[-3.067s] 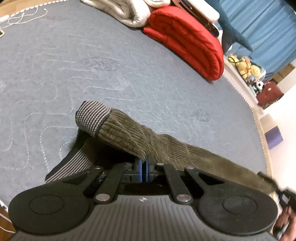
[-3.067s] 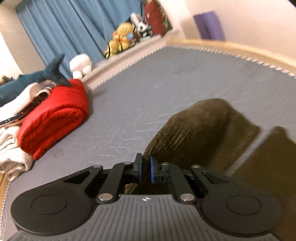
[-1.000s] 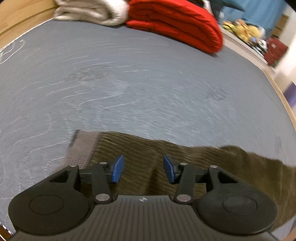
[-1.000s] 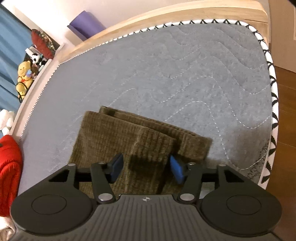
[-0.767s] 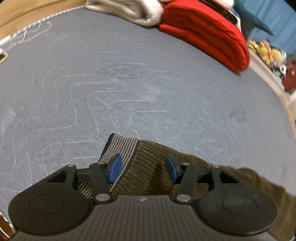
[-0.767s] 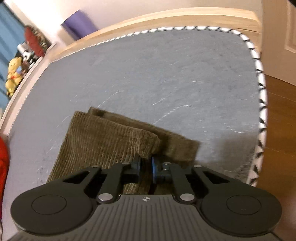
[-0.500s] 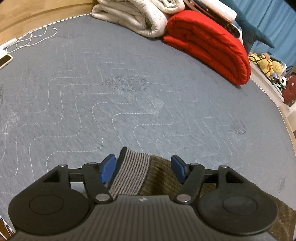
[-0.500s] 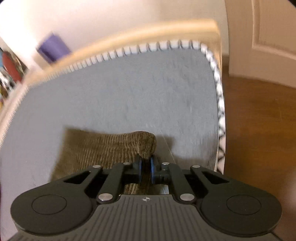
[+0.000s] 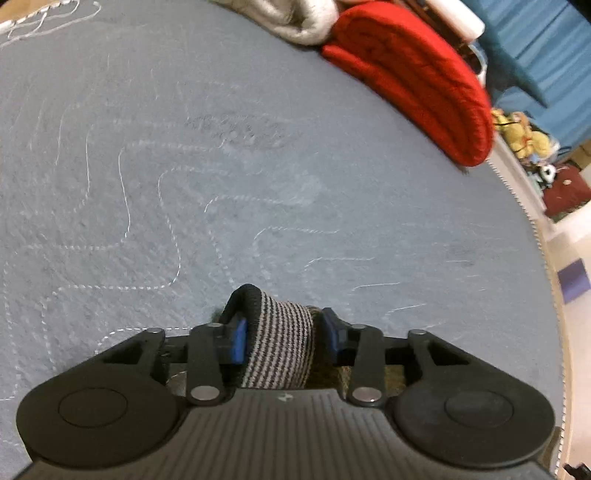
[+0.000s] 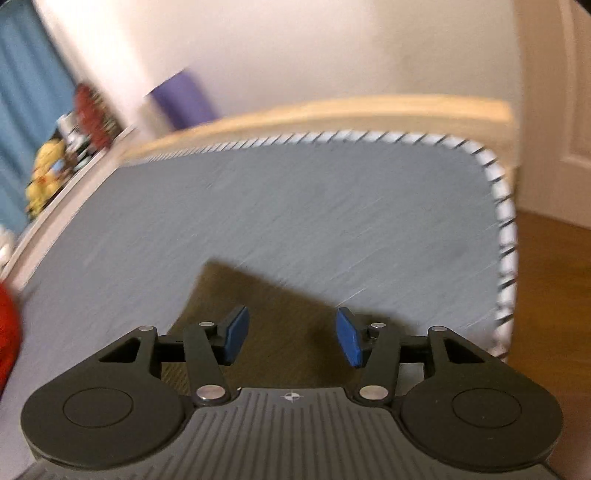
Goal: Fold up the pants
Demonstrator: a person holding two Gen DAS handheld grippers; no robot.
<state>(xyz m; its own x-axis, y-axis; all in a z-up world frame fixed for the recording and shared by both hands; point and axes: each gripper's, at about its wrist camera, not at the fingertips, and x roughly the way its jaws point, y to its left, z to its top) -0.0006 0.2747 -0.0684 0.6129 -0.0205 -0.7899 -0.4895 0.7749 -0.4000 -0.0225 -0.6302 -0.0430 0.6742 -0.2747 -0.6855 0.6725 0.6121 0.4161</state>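
Note:
The olive corduroy pants lie on a grey quilted mattress (image 9: 258,177). In the left wrist view their striped elastic waistband (image 9: 279,343) bulges up between the blue pads of my left gripper (image 9: 283,338), whose jaws stand partly closed against both sides of it. In the right wrist view, which is blurred, the leg end of the pants (image 10: 258,302) lies flat under my right gripper (image 10: 291,338), which is open and holds nothing.
A red rolled blanket (image 9: 413,74) and a pale folded blanket (image 9: 291,18) lie at the far side of the mattress. The mattress's stitched edge (image 10: 502,236) and a wooden floor (image 10: 554,302) are close on the right. Stuffed toys (image 9: 524,136) sit by blue curtains.
My left gripper has narrowed from wide open onto the striped waistband, which now bunches between the pads. My right gripper, shut on the leg hem half a second ago, has opened and released it.

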